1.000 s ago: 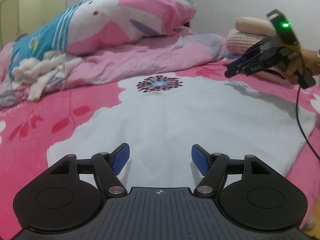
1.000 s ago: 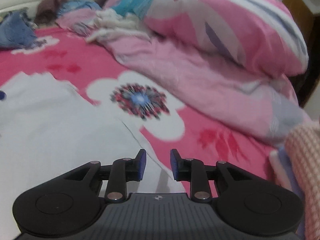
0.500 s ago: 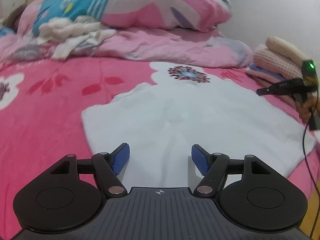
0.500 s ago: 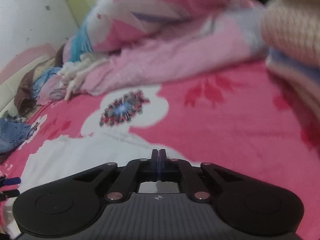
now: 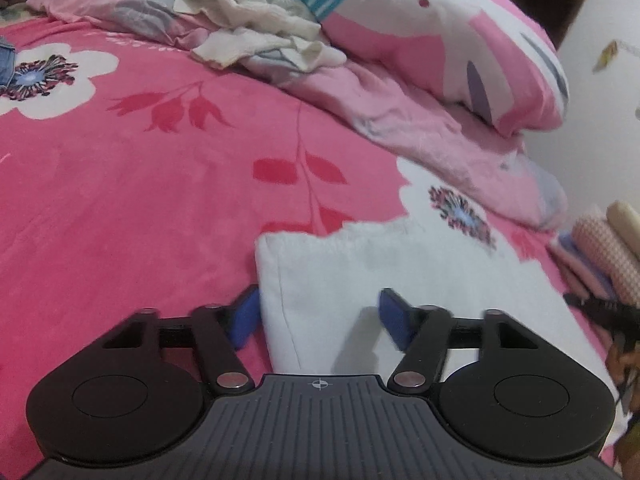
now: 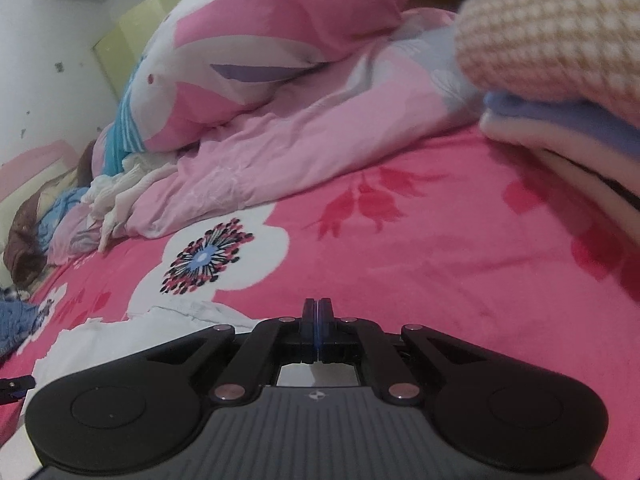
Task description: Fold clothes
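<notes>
White garment (image 5: 420,280): lies flat on the bed (image 5: 140,200), on a pink spread printed with white flowers and red leaves; its near left corner and folded edge sit between the blue pads of the left gripper (image 5: 316,316). Left gripper: jaws closing, the cloth's edge between them; the left pad (image 5: 244,320) lies over bare pink spread just beside the edge, the right pad over the cloth, neither seen pressing it. Right gripper (image 6: 317,320): jaws pressed together; whether any cloth is caught between them cannot be told, as the white garment's rumpled edge (image 6: 180,316) shows only to the left of and behind the fingers. Pink quilt (image 5: 400,120): bunched along the far side of the bed. Patterned pillow (image 5: 440,40), pink, white and teal: resting on the quilt. Cream cloth (image 5: 248,28): crumpled against the pillow. Folded stack (image 6: 560,80), a checked knit above lilac and cream layers: on the bed at the right, well apart from the garment. Hand (image 5: 624,360): partly visible at the right edge of the left wrist view.
</notes>
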### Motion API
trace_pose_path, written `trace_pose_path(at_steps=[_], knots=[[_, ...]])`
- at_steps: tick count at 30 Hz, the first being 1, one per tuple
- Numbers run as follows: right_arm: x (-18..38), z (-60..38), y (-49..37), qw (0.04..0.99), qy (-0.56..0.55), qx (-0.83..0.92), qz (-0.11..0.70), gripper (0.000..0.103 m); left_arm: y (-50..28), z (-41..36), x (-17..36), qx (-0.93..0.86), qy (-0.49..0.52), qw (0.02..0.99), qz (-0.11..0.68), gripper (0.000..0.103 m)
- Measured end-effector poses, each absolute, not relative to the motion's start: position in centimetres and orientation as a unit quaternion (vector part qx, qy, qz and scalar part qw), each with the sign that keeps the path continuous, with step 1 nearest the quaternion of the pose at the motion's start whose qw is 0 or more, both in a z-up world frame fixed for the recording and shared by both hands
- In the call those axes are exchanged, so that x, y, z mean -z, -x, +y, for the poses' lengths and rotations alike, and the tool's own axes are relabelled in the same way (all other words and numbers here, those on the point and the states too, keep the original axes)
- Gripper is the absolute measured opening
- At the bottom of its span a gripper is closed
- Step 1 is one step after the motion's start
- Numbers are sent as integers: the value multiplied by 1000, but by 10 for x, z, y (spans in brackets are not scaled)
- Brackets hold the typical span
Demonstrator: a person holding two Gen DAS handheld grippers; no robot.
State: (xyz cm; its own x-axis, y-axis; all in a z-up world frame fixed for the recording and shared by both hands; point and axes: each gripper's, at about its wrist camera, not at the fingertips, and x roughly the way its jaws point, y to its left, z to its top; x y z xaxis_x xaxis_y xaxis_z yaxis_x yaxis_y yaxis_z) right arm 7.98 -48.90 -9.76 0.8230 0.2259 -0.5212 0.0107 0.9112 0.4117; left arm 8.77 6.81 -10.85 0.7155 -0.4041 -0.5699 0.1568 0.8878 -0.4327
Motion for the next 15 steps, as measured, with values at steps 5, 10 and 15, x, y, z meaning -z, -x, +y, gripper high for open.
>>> trace_pose_path(at_steps=[5, 10, 15], knots=[[98, -503, -67, 911, -263, -70, 309, 21, -95, 73, 113, 160, 205, 902, 346, 35], [105, -501, -62, 888, -302, -111, 328, 44, -102, 76, 111, 162, 221, 900, 340, 6], [97, -482, -63, 912, -240, -128, 308, 0, -101, 79, 93, 161, 208, 918, 296, 3]])
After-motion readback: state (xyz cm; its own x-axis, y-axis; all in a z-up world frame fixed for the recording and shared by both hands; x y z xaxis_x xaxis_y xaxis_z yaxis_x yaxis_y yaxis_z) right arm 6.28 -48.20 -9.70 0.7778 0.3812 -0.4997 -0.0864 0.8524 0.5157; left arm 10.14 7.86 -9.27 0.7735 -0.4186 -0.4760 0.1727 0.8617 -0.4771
